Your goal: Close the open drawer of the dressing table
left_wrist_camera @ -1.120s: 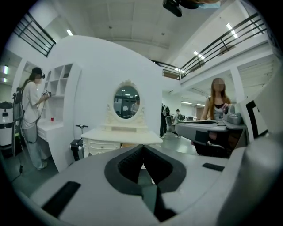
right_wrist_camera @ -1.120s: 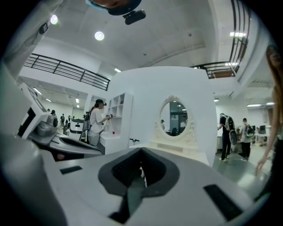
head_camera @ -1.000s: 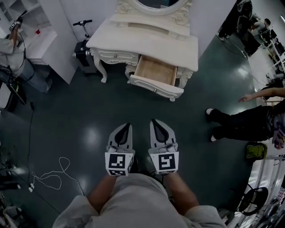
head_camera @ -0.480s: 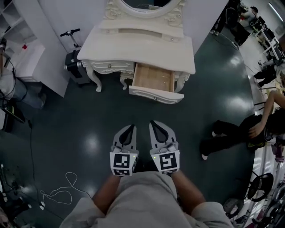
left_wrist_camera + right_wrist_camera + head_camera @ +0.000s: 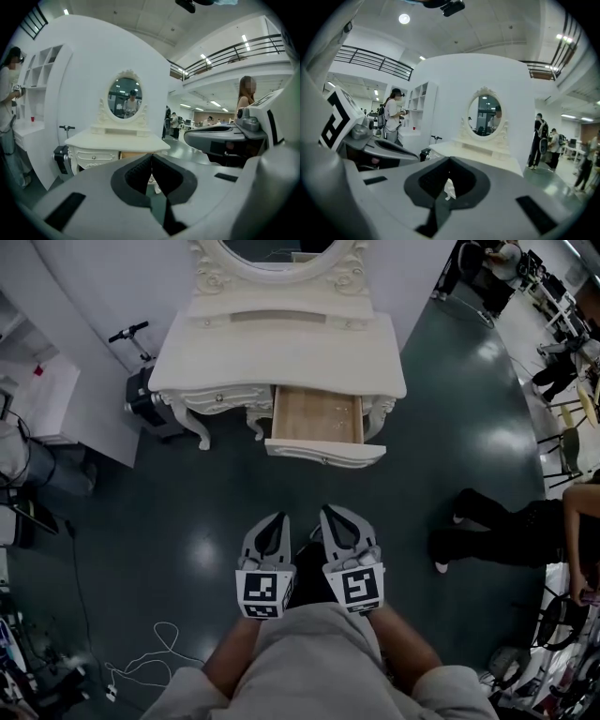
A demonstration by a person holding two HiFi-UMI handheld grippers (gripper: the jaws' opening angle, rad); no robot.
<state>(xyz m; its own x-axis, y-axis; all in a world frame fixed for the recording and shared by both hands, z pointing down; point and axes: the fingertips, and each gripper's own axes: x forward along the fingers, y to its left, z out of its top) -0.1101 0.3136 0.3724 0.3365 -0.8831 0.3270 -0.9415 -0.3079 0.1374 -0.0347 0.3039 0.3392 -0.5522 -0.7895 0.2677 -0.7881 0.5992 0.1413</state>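
A cream dressing table [image 5: 281, 348] with an oval mirror [image 5: 272, 249] stands against the white wall. Its right drawer [image 5: 319, 427] is pulled out, wooden inside empty, with a white carved front [image 5: 324, 454]. Both grippers hang side by side over the dark floor, well short of the drawer. My left gripper [image 5: 276, 519] is shut and holds nothing. My right gripper [image 5: 334, 512] is shut and empty too. In the left gripper view the table [image 5: 117, 140] lies ahead beyond the closed jaws. The right gripper view shows the table [image 5: 478, 154] and mirror [image 5: 484, 115] ahead.
A dark scooter [image 5: 141, 395] leans by the table's left leg. A person in black [image 5: 525, 531] stands at the right; another person [image 5: 23, 465] is at the left by white shelves. A white cable [image 5: 155, 657] lies on the floor at lower left.
The dressing table has come closer and more square in the head view as I walked toward it. Both grippers stayed shut and side by side. The person at the right shifted.
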